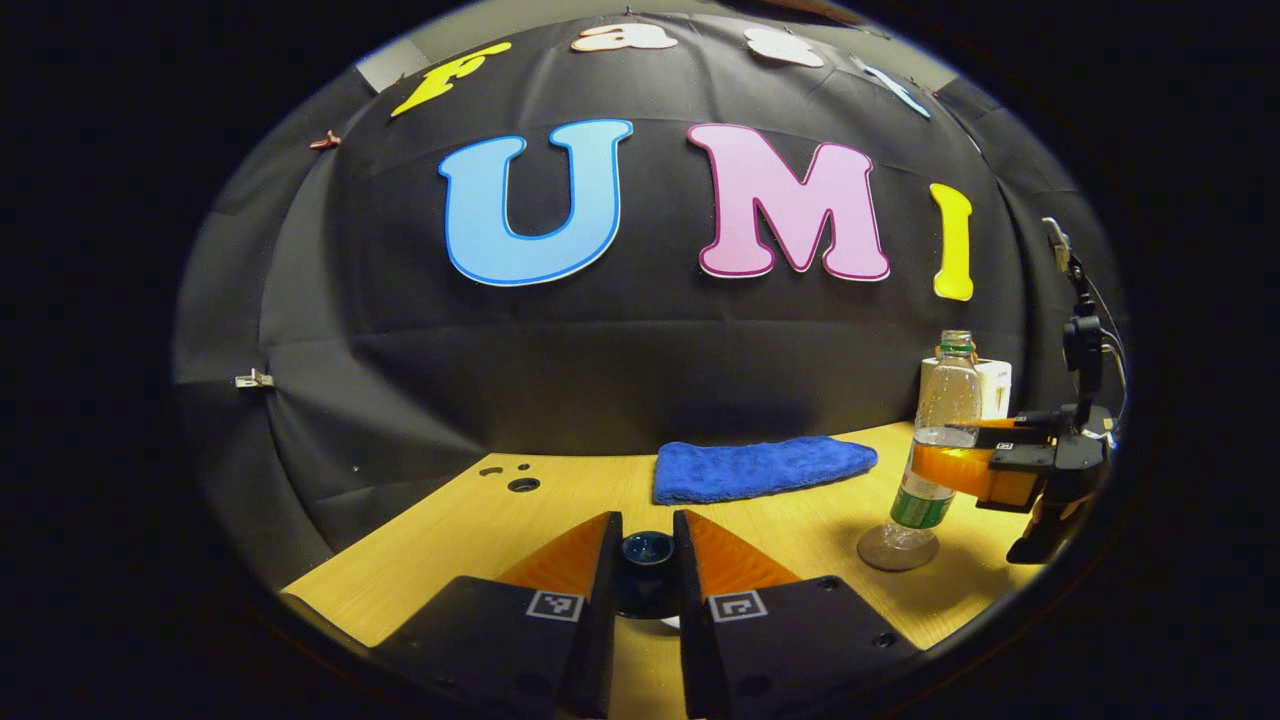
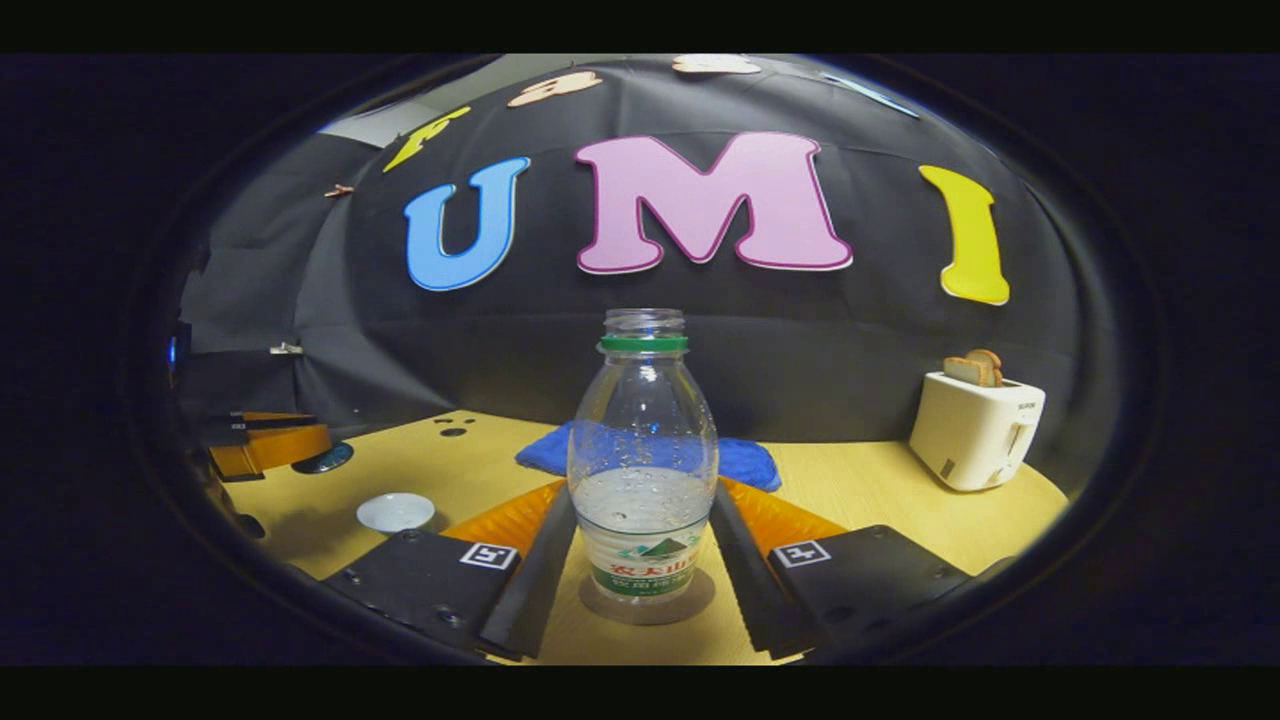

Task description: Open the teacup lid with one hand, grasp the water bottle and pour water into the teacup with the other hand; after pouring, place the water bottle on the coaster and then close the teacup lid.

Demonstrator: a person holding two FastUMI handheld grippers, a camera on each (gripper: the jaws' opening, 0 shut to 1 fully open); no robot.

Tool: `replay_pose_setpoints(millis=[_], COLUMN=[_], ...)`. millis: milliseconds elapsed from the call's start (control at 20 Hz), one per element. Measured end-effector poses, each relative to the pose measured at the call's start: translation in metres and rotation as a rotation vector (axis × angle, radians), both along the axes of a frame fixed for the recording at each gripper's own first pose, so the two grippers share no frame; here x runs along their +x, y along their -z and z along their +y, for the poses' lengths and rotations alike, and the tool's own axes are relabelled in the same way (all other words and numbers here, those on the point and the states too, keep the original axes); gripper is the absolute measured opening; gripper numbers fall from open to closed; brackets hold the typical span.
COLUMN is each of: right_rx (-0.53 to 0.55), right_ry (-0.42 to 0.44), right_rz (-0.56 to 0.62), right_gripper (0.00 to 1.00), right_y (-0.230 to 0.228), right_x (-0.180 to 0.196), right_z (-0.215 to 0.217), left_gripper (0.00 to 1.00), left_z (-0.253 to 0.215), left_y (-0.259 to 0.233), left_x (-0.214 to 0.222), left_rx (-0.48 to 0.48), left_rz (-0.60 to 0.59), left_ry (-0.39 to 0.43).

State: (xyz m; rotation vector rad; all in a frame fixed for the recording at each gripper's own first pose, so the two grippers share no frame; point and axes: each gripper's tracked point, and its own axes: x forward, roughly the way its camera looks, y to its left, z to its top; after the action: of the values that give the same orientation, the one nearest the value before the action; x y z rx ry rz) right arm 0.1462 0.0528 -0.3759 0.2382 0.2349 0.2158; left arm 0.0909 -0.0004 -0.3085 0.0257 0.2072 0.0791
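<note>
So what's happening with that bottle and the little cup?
A person is working two grippers. The left gripper holds the lid by its knob, up off the cup. The right gripper clamps the bottle, which has no cap, is part full of water and stands on the coaster.

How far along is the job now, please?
Done: the teacup lid is off, held by the left gripper. In hand: the right gripper flanks the water bottle, upright on the coaster. Whether the teacup has water is unclear. Left: closing the lid.
</note>
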Motion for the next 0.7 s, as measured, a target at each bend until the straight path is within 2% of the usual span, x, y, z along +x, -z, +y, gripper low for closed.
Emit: replay_pose_setpoints(millis=[50, 150, 200, 300, 350, 400, 450, 550, 700], right_rx=[0.001, 0.02, 0.031, 0.04, 0.039, 0.035, 0.032, 0.036, 0.056], right_ry=[0.0, -0.007, -0.014, -0.021, -0.021, -0.016, -0.014, -0.02, -0.026], right_rz=[0.006, 0.017, 0.025, 0.035, 0.035, 0.032, 0.029, 0.035, 0.06], right_gripper=[0.77, 0.77, 0.78, 0.8, 0.82, 0.82, 0.84, 0.9, 0.93], right_y=[0.002, 0.004, 0.005, 0.009, 0.009, 0.008, 0.008, 0.01, 0.016], right_x=[0.0, 0.001, 0.002, 0.001, 0.0, 0.001, 0.0, -0.001, -0.003], right_z=[0.0, 0.002, 0.004, 0.005, 0.005, 0.003, 0.004, 0.004, 0.004], left_gripper=[0.35, 0.27, 0.35, 0.27, 0.35, 0.35, 0.27, 0.27, 0.31], left_z=[0.0, -0.001, 0.0, 0.0, -0.001, -0.002, -0.002, -0.003, -0.007], left_y=[0.0, 0.001, 0.001, 0.002, 0.002, 0.002, 0.002, 0.003, 0.005], left_x=[0.0, 0.001, 0.002, 0.003, 0.003, 0.003, 0.003, 0.004, 0.005], left_rx=[0.001, 0.004, 0.007, 0.013, 0.013, 0.012, 0.011, 0.009, 0.009], left_rz=[0.002, 0.003, 0.004, 0.006, 0.006, 0.007, 0.007, 0.009, 0.012], left_ry=[0.0, 0.0, 0.0, 0.001, 0.002, 0.004, 0.004, 0.006, 0.011])
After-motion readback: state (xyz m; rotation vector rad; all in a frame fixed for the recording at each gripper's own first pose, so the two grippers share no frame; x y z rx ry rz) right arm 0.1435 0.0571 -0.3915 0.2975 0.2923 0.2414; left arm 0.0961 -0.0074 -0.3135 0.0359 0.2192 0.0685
